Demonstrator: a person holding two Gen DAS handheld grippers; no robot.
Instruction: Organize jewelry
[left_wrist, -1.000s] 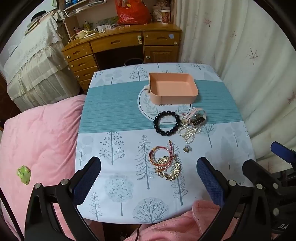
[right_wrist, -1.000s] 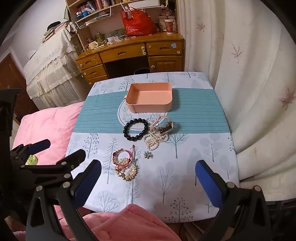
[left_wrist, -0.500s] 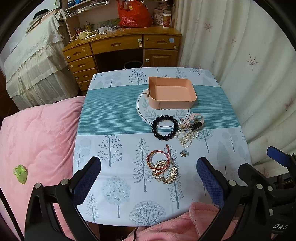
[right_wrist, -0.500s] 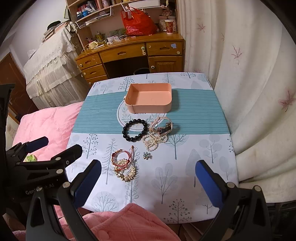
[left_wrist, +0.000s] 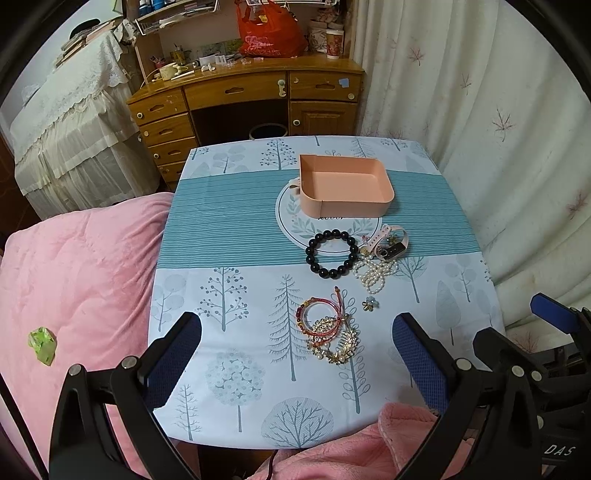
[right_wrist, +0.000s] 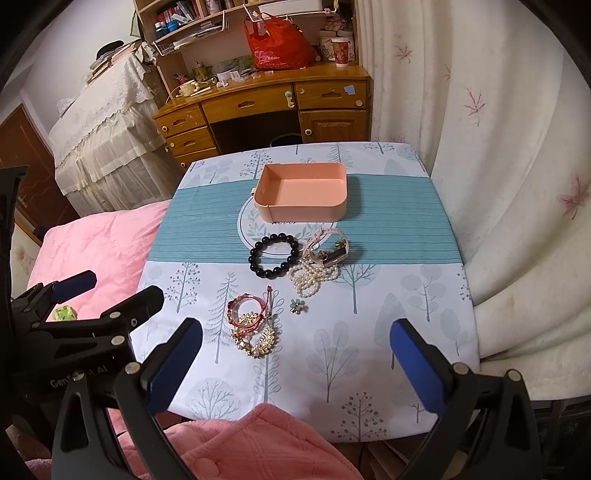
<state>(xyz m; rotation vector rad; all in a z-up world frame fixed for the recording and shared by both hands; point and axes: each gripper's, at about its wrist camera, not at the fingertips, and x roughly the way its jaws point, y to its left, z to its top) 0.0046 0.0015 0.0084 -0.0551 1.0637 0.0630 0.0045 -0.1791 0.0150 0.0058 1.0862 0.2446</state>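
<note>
Grippers (left_wrist: 295, 354) (right_wrist: 293, 354) slightly back vs 1s ago; jewelry (left_wrist: 328, 334) untouched.

A wooden desk (left_wrist: 247, 99) stands at twelve o'clock, with a red plastic bag (left_wrist: 271, 33) and a paper cup (left_wrist: 334, 43) on top. A pale leaf-print curtain (left_wrist: 480, 110) hangs at two o'clock. At nine o'clock lies a pink quilt (left_wrist: 74, 266) bearing a small green object (left_wrist: 42, 345). A lace-covered cabinet (left_wrist: 70, 122) stands at ten o'clock.
</note>
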